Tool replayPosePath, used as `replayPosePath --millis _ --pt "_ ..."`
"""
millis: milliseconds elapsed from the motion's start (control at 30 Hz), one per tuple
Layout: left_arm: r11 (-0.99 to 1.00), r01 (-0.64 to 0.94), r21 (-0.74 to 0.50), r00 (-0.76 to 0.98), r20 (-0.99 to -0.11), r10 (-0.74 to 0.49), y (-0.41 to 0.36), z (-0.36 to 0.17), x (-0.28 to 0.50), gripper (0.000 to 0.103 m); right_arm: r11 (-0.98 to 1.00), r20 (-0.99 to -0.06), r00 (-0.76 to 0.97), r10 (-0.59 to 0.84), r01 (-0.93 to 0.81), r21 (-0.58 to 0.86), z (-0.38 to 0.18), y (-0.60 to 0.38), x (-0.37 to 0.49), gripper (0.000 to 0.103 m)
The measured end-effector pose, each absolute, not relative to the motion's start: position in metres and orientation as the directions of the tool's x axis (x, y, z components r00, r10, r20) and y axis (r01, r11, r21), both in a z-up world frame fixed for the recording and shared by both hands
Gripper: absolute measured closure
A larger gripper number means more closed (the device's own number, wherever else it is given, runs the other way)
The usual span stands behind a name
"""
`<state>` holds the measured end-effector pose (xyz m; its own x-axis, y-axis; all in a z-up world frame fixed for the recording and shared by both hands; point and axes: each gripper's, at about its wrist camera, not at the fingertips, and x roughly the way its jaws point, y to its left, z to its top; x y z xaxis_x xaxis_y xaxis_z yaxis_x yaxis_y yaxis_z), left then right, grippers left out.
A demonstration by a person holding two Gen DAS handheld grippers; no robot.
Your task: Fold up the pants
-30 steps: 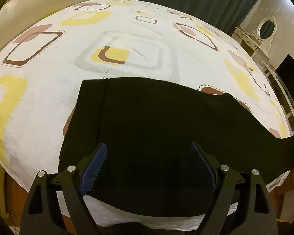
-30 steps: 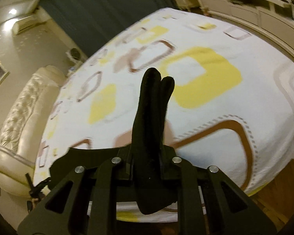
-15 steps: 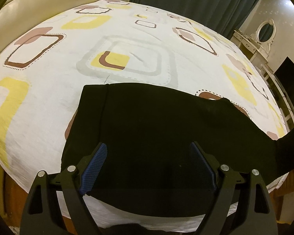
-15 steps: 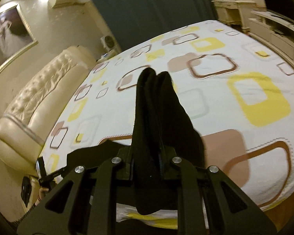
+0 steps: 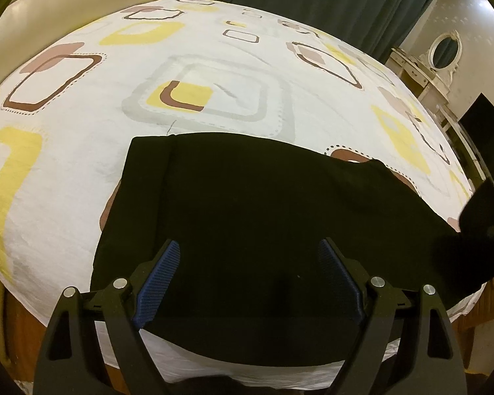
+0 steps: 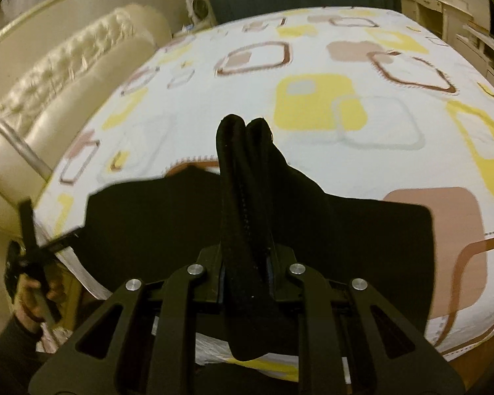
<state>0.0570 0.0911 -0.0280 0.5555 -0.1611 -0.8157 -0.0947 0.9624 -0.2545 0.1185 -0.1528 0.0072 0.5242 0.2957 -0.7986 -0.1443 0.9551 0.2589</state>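
Observation:
Black pants (image 5: 247, 217) lie flat on the near part of the bed, waist end to the left, legs running right. My left gripper (image 5: 250, 256) is open and empty, hovering just above the pants' near part. My right gripper (image 6: 247, 263) is shut on the pants' leg end (image 6: 243, 177), bunched between its fingers and lifted over the rest of the pants (image 6: 154, 223). The lifted leg end also shows at the right edge of the left wrist view (image 5: 477, 227).
The bed (image 5: 214, 75) has a white sheet with yellow and brown squares. A cream tufted headboard (image 6: 49, 92) stands at the left. Dark curtains (image 5: 329, 0) hang behind, and a dresser with an oval mirror (image 5: 444, 52) stands at the right. The wooden bed edge (image 5: 10, 322) runs below.
My right gripper has carried the leg end leftward over the pants, towards the waist end. The left gripper has stayed open over the pants.

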Motion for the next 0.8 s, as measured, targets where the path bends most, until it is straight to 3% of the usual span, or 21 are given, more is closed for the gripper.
replayPosePath --millis 367,800 --pt "0.968 -0.066 -0.244 0.552 -0.817 -0.168 0.08 -0.029 0.056 0.018 0.973 -0.862 0.457 0.219 -0.165 0.16 -0.051 -0.094 0.129 0.086" --pt "0.967 -0.059 -0.246 0.545 -0.82 -0.176 0.077 -0.032 0.056 0.018 0.977 -0.877 0.446 0.18 -0.182 0.108 -0.065 -0.062 0.125 0.082"
